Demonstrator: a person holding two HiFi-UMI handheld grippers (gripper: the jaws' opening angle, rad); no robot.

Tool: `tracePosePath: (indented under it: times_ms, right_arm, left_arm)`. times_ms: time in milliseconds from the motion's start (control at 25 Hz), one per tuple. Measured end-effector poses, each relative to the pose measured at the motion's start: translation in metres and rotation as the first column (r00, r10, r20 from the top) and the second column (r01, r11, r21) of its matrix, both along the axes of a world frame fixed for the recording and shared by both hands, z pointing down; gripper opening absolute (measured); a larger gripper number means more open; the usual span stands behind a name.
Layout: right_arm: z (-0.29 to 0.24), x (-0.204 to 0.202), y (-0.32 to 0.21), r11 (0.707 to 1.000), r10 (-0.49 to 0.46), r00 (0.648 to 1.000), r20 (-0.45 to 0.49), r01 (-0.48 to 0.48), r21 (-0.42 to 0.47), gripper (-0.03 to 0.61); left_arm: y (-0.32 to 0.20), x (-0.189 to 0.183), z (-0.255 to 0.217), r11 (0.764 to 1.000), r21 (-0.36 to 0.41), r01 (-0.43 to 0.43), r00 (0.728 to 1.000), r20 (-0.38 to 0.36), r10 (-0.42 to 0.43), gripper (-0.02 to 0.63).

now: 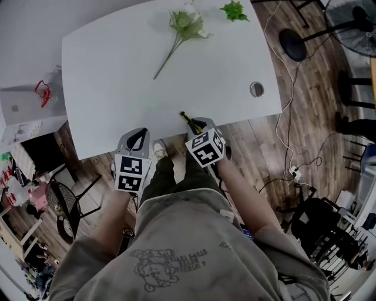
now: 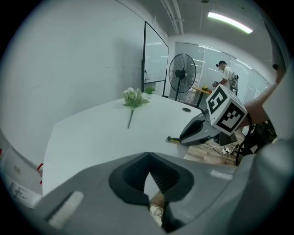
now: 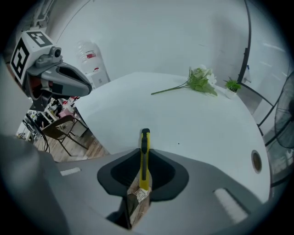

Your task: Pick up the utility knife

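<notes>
A yellow and black utility knife (image 3: 145, 156) is clamped between the jaws of my right gripper (image 3: 144, 172), its tip sticking out ahead over the near edge of the white table (image 1: 135, 76). In the head view the knife (image 1: 189, 121) pokes out from the right gripper (image 1: 200, 128) at the table's front edge. The left gripper view shows the knife's tip (image 2: 173, 139) in front of that gripper. My left gripper (image 1: 137, 140) sits shut with nothing in it, at the table's front edge to the left, and its jaws (image 2: 148, 158) meet at the tip.
An artificial flower stem (image 1: 179, 32) lies at the table's far side, with a green sprig (image 1: 234, 10) beyond it. A round cable grommet (image 1: 257, 89) is at the right. A fan (image 1: 352, 23), cables and chairs stand on the wooden floor around.
</notes>
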State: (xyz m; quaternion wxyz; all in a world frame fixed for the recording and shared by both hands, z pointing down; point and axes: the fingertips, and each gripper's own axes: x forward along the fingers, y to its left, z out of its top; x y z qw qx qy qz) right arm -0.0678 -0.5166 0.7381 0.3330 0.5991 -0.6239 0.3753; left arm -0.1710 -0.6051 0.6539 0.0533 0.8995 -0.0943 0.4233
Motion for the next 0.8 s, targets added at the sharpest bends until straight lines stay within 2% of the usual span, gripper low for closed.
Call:
tracePosePath:
  times_ms: [200, 440, 600, 720, 800]
  right_arm:
    - [-0.005, 0.005, 0.008, 0.999, 0.045, 0.999, 0.027, -0.045, -0.006, 0.08]
    - [-0.04, 0.01, -0.004, 0.993, 0.094, 0.993, 0.066, -0.098, 0.068, 0.08]
    - [-0.073, 0.027, -0.015, 0.982, 0.121, 0.991, 0.057, -0.128, 0.141, 0.08]
    - [-0.103, 0.035, -0.024, 0.97, 0.13, 0.99, 0.057, -0.139, 0.197, 0.08]
    - [-0.126, 0.04, -0.034, 0.96, 0.134, 0.989, 0.056, -0.143, 0.239, 0.08]
  left_arm:
    - [0.013, 0.006, 0.003, 1.0, -0.021, -0.015, 1.0, 0.006, 0.015, 0.001]
    - [-0.001, 0.006, -0.015, 1.0, 0.006, 0.005, 1.0, -0.013, -0.005, 0.001]
    - [-0.014, 0.013, -0.039, 0.999, 0.036, 0.018, 0.999, -0.052, -0.016, 0.001]
    - [-0.021, 0.017, -0.06, 0.998, -0.014, 0.06, 0.993, -0.102, -0.061, 0.001]
    - [-0.028, 0.019, -0.075, 0.996, -0.02, 0.082, 0.987, -0.135, -0.084, 0.001]
